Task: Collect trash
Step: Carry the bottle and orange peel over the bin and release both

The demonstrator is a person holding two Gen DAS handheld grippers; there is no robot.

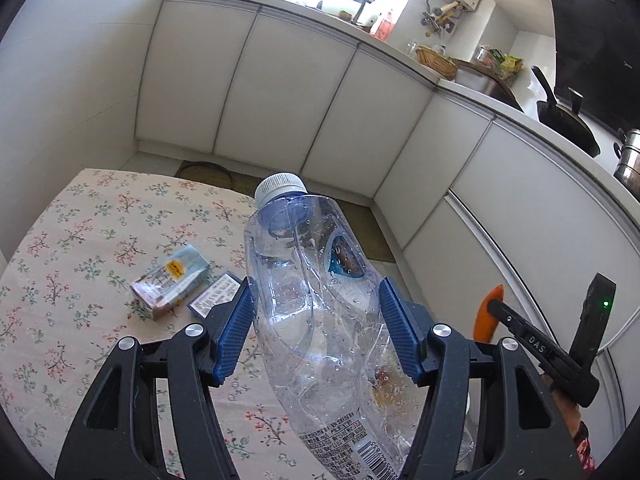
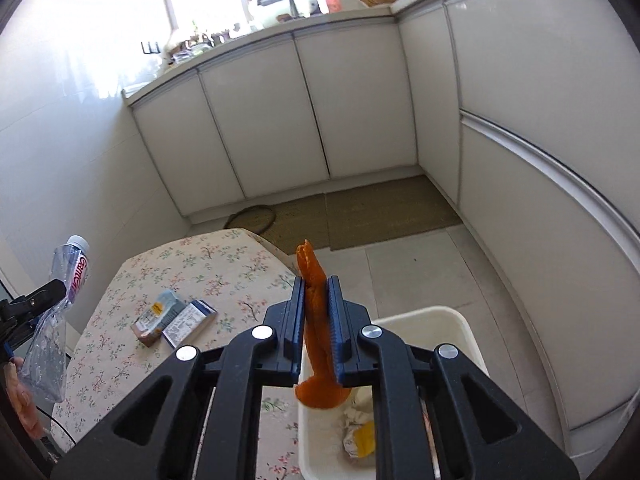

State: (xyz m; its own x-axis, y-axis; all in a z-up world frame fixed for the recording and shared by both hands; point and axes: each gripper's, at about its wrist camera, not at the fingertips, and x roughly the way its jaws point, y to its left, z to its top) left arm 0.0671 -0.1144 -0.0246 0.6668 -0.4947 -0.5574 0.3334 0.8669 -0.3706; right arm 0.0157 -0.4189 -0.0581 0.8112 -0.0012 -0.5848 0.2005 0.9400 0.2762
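My left gripper is shut on a crushed clear plastic bottle with a white cap, held up above the floral table. The bottle also shows at the left of the right wrist view. My right gripper is shut on a strip of orange peel, held over a white bin with crumpled paper trash inside. The peel and right gripper appear at the right of the left wrist view. A small carton and a flat blue-edged packet lie on the table.
White kitchen cabinets wrap around the back and right. A brown floor mat lies beyond the table. The counter carries a wok and a steel pot. The bin stands beside the table's right edge.
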